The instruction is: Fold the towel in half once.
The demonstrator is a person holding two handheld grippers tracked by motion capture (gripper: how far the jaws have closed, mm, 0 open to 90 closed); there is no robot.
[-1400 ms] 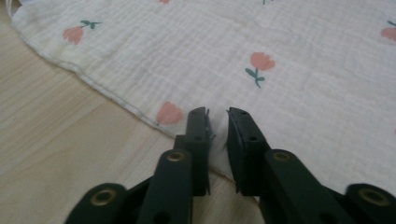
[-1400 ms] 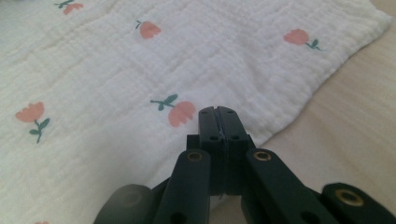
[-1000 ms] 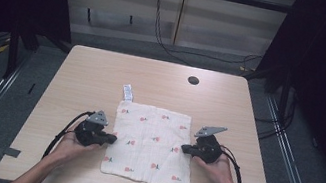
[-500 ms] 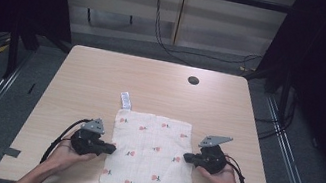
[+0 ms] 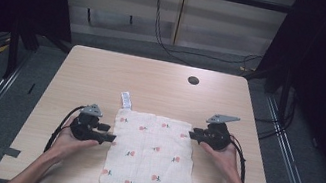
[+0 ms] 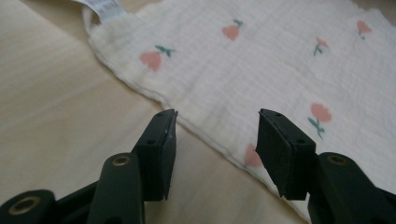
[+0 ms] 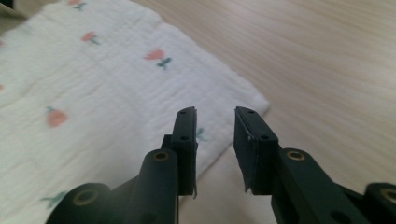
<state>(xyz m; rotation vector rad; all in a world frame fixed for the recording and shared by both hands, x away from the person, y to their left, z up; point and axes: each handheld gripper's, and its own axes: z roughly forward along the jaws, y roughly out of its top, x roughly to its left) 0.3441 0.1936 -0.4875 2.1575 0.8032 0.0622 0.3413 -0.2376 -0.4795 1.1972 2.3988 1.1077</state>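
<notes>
A white cloth (image 5: pixel 152 155) printed with small pink flowers lies flat on the wooden table, a sewn tag (image 5: pixel 126 100) sticking out at its far left corner. My left gripper (image 5: pixel 110 133) sits at the cloth's left edge; its jaws have just been opening and stand apart over the cloth's edge (image 6: pixel 205 126) with nothing pressed between them. My right gripper (image 5: pixel 192 136) is beside the cloth's far right corner (image 7: pixel 254 100). Its jaws have also just been opening, and the gap between them (image 7: pixel 215 135) is empty.
The light wooden table (image 5: pixel 103 76) has a round black hole (image 5: pixel 193 80) at the far right. Bare wood lies beyond the cloth and on both sides. Cables trail from both grippers toward the table's near edge. Dark frame rails flank the table.
The cloth was dragged toward the near edge. Both grippers then let go and drew outward off its left and right edges; the right one also moved farther from the person.
</notes>
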